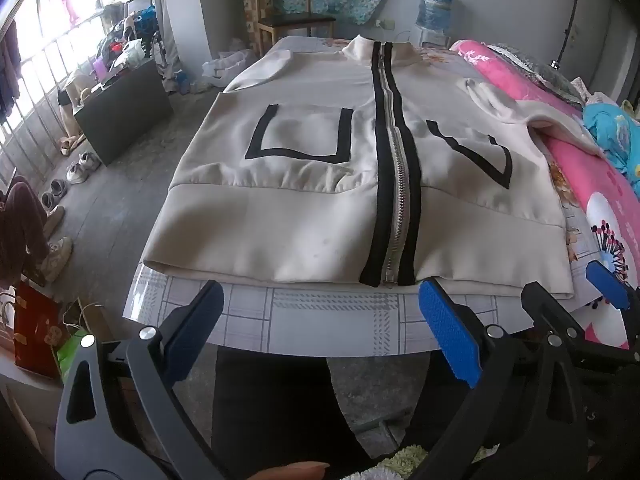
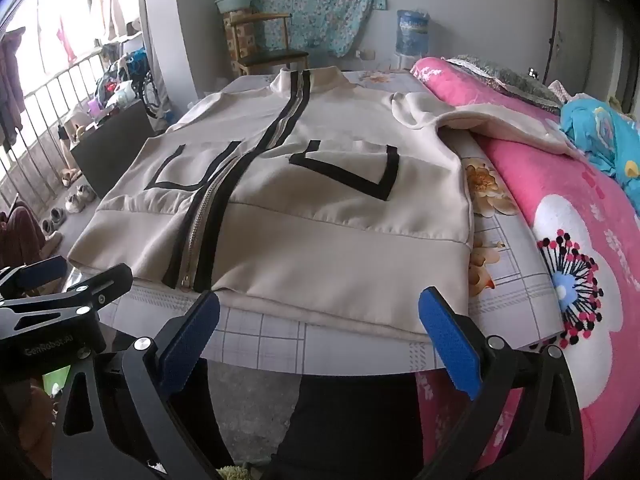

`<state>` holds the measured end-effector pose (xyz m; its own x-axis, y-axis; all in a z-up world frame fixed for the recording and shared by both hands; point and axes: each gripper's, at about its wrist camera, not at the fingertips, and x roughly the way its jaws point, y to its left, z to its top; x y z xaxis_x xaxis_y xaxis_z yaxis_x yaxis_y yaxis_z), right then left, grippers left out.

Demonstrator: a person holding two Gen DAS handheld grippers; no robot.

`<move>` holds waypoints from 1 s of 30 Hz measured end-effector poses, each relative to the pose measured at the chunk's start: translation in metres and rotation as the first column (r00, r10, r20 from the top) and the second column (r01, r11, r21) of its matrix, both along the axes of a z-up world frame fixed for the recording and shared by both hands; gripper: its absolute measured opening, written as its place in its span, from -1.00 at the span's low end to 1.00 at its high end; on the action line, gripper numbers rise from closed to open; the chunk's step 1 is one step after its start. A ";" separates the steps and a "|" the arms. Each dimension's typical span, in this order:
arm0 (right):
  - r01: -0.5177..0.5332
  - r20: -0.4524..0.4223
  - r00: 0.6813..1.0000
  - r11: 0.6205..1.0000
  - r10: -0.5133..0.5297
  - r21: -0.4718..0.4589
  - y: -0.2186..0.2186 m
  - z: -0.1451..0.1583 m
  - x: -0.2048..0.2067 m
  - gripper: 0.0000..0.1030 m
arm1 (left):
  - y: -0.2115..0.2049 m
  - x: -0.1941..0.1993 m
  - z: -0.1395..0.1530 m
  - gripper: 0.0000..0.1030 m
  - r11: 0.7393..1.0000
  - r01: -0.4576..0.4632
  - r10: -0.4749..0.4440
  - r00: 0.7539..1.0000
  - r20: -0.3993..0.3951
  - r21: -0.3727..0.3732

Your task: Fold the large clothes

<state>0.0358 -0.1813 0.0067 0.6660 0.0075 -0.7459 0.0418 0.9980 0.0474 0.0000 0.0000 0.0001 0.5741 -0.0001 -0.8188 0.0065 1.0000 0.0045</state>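
folding looks barely begun: the jacket (image 1: 320,184) lies flat and zipped on the table (image 1: 320,316), one sleeve (image 2: 500,120) draped onto the pink blanket (image 2: 560,220). your left gripper (image 1: 320,328) and right gripper (image 2: 320,332) hang spread apart, empty, just before the hem.

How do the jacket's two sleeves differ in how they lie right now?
On the beige jacket, the sleeve toward the pink quilt is spread out sideways and drapes up onto that quilt; the sleeve toward the window stays close along the body on the table. The quilt-side sleeve shows its full width and cuff; little of the window-side one shows. Both are plain beige, and neither hand-held gripper touches them.
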 end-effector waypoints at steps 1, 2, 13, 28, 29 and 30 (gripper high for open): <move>0.001 0.002 1.000 1.000 -0.001 0.000 0.000 0.000 0.000 0.89 | 0.000 0.000 0.000 0.84 1.000 0.000 0.000 1.000 0.002 -0.001; 0.002 0.003 1.000 1.000 -0.002 -0.001 0.000 0.001 0.000 0.89 | 0.000 0.000 0.000 0.84 1.000 0.001 -0.001 1.000 0.004 -0.002; 0.001 0.002 1.000 1.000 -0.001 -0.001 0.001 0.003 -0.001 0.89 | 0.000 0.000 0.000 0.84 1.000 -0.001 0.001 1.000 0.005 -0.003; 0.001 0.007 1.000 1.000 -0.001 -0.009 0.003 0.006 -0.003 0.89 | 0.000 0.000 0.000 0.84 1.000 0.001 0.000 1.000 0.007 -0.011; 0.002 0.007 1.000 1.000 -0.002 -0.008 0.003 0.006 -0.003 0.89 | 0.000 0.000 0.000 0.84 1.000 0.000 0.000 1.000 0.008 -0.011; 0.002 0.008 1.000 1.000 -0.002 -0.009 0.003 0.006 -0.003 0.89 | 0.000 0.000 0.000 0.84 1.000 0.000 0.000 1.000 0.008 -0.010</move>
